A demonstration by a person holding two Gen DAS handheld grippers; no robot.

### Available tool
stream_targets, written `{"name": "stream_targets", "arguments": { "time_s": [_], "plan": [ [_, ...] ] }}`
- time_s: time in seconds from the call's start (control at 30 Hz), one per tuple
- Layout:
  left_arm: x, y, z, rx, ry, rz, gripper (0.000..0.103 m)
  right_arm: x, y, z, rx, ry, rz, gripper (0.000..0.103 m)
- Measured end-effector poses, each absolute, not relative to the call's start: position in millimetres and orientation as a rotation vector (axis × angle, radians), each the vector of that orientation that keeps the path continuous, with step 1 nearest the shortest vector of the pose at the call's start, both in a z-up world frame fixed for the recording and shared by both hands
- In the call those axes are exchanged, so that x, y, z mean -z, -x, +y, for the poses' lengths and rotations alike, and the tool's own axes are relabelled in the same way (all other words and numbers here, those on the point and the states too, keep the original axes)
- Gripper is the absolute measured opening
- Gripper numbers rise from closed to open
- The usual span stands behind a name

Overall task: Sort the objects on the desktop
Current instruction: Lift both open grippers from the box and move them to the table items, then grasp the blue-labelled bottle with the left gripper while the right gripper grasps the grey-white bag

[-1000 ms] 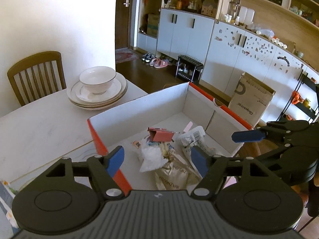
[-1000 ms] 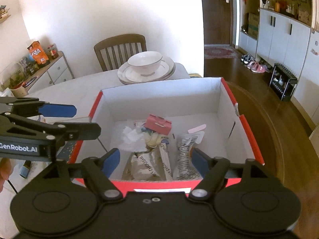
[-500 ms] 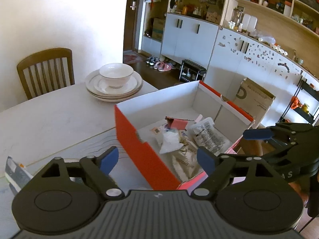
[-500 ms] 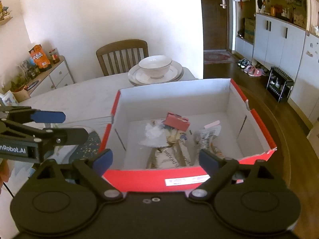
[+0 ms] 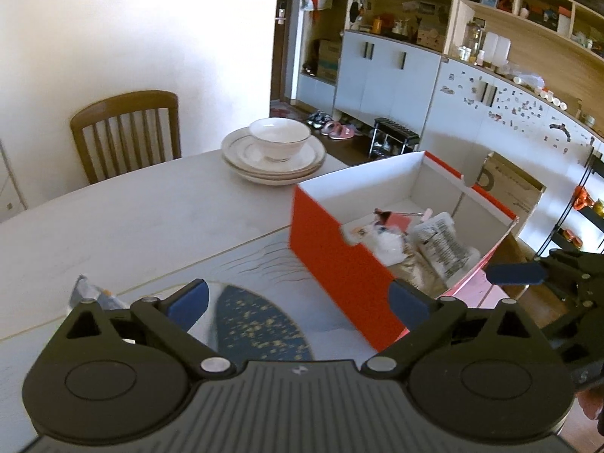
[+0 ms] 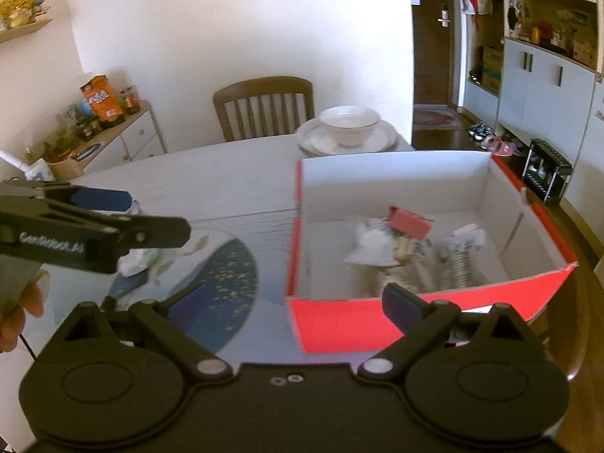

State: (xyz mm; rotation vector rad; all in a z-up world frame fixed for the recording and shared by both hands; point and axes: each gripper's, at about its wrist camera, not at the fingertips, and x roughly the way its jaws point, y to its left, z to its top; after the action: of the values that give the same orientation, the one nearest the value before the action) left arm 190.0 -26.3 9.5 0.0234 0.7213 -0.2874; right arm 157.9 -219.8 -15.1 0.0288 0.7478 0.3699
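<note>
Both jaws of the left hand-held gripper [image 5: 298,298] stand spread wide, having just been opening, with nothing pinched between them; below them lies the desk [image 5: 124,222] and a dark blue speckled mat [image 5: 256,328]. Likewise the right hand-held gripper [image 6: 290,302] has just been opening and is spread wide and empty, its blue pads framing the near red wall of the box [image 6: 339,324]. That red box, white inside, sits on the desk at the right, beside the mat, and holds a jumble of sorted things: a small pink-red carton [image 6: 409,222], a white crumpled bag [image 6: 368,245] and printed snack wrappers [image 5: 441,245]. Left of the mat, crumpled wrappers [image 6: 137,260] lie on the desk. Farther back a white bowl [image 5: 279,143] rests on stacked plates [image 5: 271,170], near a wooden chair [image 5: 124,132]. A fingertip [image 6: 34,298] shows at the left edge of the right wrist view.
</note>
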Motion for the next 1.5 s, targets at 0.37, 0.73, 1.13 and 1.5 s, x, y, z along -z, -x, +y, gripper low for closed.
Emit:
{"name": "stream_targets", "arguments": {
  "time_s": [0.37, 0.73, 1.13, 1.5],
  "plan": [
    [-4.9, -182.3, 35.7, 0.231, 0.002, 0.724, 0.102, 14.1, -141.6, -155.3, -0.422, 0.003, 0.738, 0.099],
    [19.8, -165.7, 95.2, 0.15, 0.035, 0.755, 0.102, 14.0, -159.9, -112.7, -0.447, 0.061, 0.734, 0.099],
    [63.1, -155.5, 122.0, 0.098, 0.049, 0.84, 0.102, 17.0, -201.4, -72.9, -0.518, 0.091, 0.727, 0.099],
    [98.7, -158.3, 116.3, 0.088, 0.098, 0.905, 0.102, 39.4, -238.5, -32.4, -0.584, 0.11, 0.767, 0.099]
  ]
}}
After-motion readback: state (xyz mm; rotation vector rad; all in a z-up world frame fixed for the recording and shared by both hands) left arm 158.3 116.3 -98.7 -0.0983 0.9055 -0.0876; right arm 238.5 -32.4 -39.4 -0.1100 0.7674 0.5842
